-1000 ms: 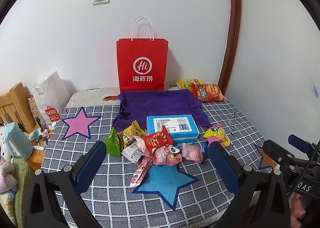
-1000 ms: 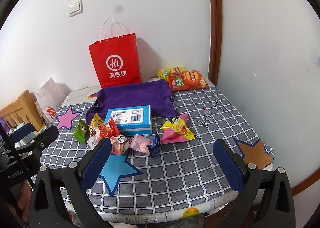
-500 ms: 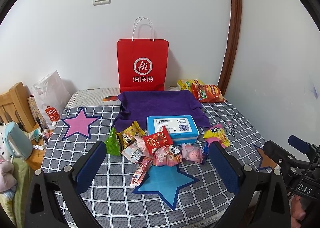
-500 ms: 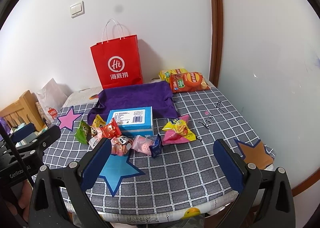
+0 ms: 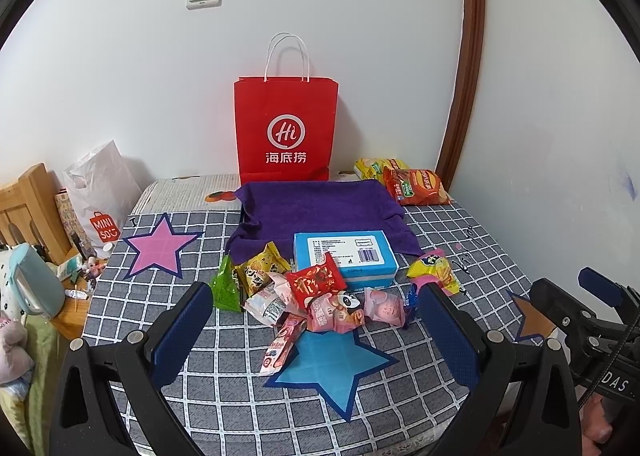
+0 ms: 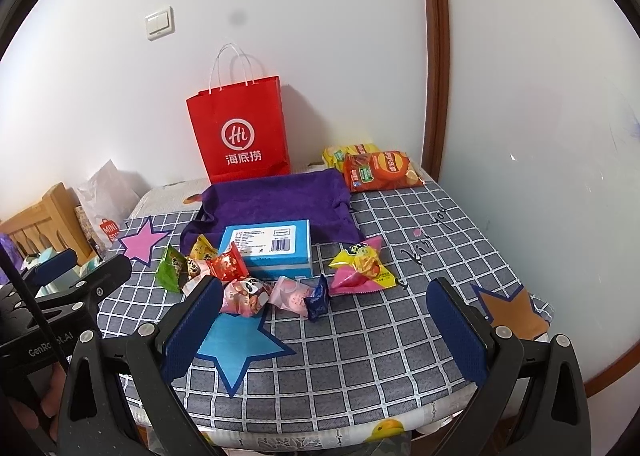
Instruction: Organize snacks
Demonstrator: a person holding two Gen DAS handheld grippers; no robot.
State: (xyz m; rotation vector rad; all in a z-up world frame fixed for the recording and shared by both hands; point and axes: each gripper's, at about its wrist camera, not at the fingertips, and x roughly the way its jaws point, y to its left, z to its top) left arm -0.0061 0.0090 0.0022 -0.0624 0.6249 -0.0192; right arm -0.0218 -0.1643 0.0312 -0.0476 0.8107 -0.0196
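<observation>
The left gripper [image 5: 312, 320] hangs wide open over the bench [image 5: 400, 396], holding nothing; the right gripper [image 6: 324, 316] is wide open too, and empty; a heap of small snacks [image 5: 320, 292] lies on the checked cloth, just in front of a blue box [image 5: 344, 252]; a yellow and pink snack bag [image 6: 360, 266] sits beside the box; the box rests on a purple towel [image 5: 320, 207]; a red paper bag [image 5: 286, 131] stands upright behind the towel by the wall; two chip bags [image 6: 376, 169] lie in the far corner.
</observation>
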